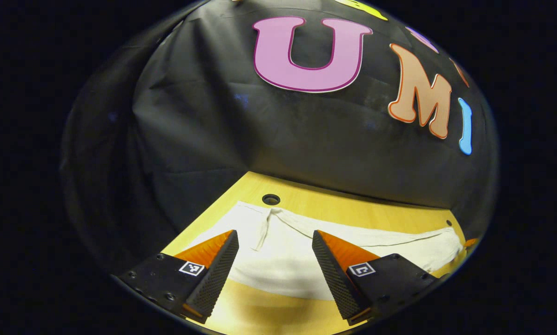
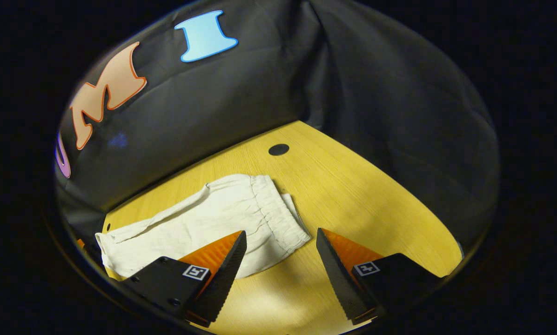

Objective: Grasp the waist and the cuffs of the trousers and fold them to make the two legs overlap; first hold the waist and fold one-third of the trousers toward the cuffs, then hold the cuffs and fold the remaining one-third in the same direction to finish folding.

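White trousers (image 1: 283, 265) lie flat along a yellow wooden table (image 1: 352, 209). In the left gripper view, my left gripper (image 1: 274, 237) hangs open over the near end of the cloth, where a thin strip (image 1: 264, 232) crosses it. Nothing sits between its fingers. The right gripper view shows the trousers (image 2: 204, 218) with the gathered elastic waistband (image 2: 278, 214) at their right end and the legs running left. Over that waistband my right gripper (image 2: 281, 235) stands open and holds nothing.
A round hole (image 1: 271, 199) in the table lies just past the trousers in the left gripper view, and another hole (image 2: 278, 149) shows beyond the waistband in the right gripper view. Black cloth wall (image 2: 241, 102) closes the table's far side. Bare tabletop (image 2: 380, 204) extends right of the waistband.
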A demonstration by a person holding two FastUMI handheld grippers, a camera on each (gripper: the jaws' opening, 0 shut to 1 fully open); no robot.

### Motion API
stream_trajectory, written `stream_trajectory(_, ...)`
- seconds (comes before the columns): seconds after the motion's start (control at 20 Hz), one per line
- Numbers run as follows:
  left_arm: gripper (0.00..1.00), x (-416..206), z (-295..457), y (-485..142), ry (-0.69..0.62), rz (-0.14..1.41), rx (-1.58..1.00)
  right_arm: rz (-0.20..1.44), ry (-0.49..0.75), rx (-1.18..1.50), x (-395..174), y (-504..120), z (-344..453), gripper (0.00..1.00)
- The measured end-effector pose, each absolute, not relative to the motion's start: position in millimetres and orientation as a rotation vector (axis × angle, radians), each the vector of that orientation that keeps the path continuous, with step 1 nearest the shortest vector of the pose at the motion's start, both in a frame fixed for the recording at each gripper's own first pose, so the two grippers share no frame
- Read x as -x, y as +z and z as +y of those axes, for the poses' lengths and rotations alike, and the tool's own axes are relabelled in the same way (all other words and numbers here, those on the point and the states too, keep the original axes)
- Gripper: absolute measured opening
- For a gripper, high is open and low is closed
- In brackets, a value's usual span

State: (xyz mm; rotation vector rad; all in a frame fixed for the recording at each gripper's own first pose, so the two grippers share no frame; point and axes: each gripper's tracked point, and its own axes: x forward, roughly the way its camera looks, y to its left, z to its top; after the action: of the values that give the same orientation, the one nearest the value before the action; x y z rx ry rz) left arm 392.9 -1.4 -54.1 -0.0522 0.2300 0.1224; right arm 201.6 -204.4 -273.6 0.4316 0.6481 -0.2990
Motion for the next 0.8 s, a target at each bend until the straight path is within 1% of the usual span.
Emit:
stream_trajectory(0.2, 0.95, -360, -20, -60, 0.145, 0.230, 0.025, 0.684, -0.269, -0.485, -208, -296, -201, 0.95)
stream_trajectory(0.25, 0.95, -355, -25, -61, 0.145, 0.234, 0.016, 0.679, -0.268, -0.491, -209, -296, -202, 0.88)
stream_trajectory(0.3, 0.95, -348, -31, -63, 0.143, 0.241, 0.015, 0.676, -0.256, -0.506, -211, -296, -201, 0.88)
stream_trajectory(0.35, 0.96, -341, -38, -63, 0.142, 0.239, 0.020, 0.673, -0.248, -0.520, -213, -298, -201, 0.95)
stream_trajectory(0.4, 0.96, -338, -43, -63, 0.141, 0.237, 0.025, 0.675, -0.242, -0.534, -215, -299, -200, 0.93)
stream_trajectory(0.45, 0.96, -333, -48, -65, 0.143, 0.235, 0.031, 0.677, -0.241, -0.543, -217, -302, -200, 0.85)
stream_trajectory(0.5, 0.96, -330, -51, -66, 0.144, 0.236, 0.035, 0.675, -0.240, -0.546, -219, -303, -201, 0.80)
stream_trajectory(0.55, 0.95, -327, -54, -65, 0.145, 0.232, 0.040, 0.676, -0.239, -0.548, -218, -303, -200, 0.78)
stream_trajectory(0.6, 0.95, -325, -58, -65, 0.143, 0.227, 0.045, 0.676, -0.250, -0.546, -219, -305, -204, 0.75)
stream_trajectory(0.65, 0.96, -323, -61, -63, 0.140, 0.225, 0.048, 0.678, -0.255, -0.552, -218, -308, -205, 0.65)
stream_trajectory(0.7, 0.96, -321, -63, -64, 0.140, 0.224, 0.048, 0.675, -0.255, -0.567, -219, -307, -204, 0.52)
stream_trajectory(0.75, 0.96, -321, -63, -63, 0.138, 0.222, 0.045, 0.673, -0.253, -0.578, -220, -306, -205, 0.53)
stream_trajectory(0.8, 0.96, -319, -64, -63, 0.138, 0.223, 0.043, 0.663, -0.254, -0.588, -223, -302, -206, 0.39)
